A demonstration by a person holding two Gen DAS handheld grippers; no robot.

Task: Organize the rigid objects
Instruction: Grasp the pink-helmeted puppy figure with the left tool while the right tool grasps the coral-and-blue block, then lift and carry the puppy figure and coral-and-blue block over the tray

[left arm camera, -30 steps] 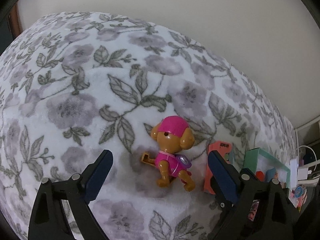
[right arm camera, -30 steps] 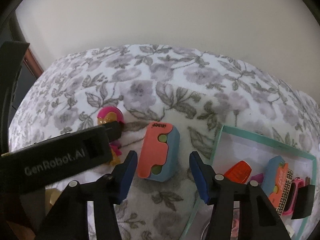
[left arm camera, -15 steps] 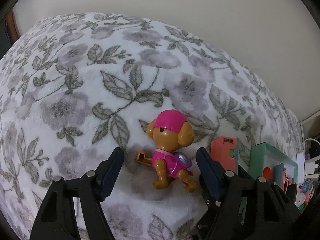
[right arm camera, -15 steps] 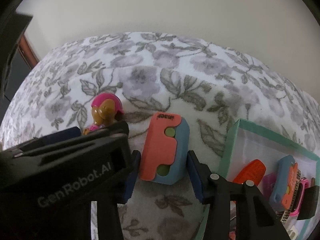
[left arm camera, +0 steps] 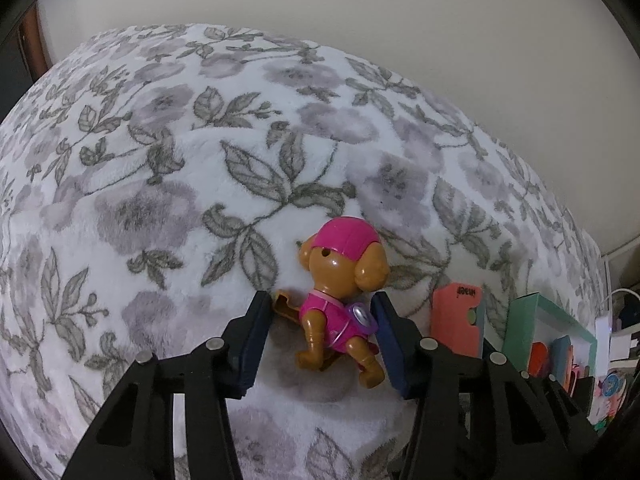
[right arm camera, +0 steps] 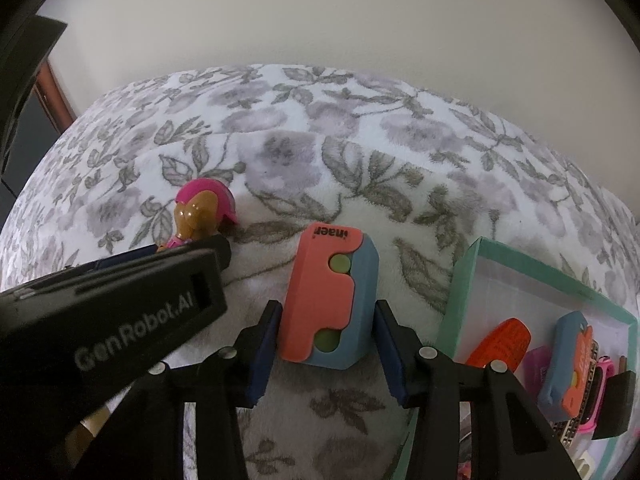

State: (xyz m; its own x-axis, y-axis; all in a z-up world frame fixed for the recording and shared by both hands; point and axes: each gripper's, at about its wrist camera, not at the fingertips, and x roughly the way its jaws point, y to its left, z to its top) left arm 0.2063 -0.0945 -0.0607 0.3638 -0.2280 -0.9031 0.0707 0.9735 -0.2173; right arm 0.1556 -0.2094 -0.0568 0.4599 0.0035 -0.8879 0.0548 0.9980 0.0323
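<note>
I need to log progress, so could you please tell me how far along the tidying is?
Done: several toys already lie in the teal-rimmed box. In hand: the left gripper is closing around the pink-capped plastic puppy figure; the right gripper brackets the coral-and-blue plastic block. Left: both still rest on the floral blanket.

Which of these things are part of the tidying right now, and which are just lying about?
In the job:
- toy puppy figure, between the closing left gripper
- coral-and-blue block, clamped by the right gripper
- teal box, already holding small toys

Lying about:
- floral blanket
- white cable
</note>
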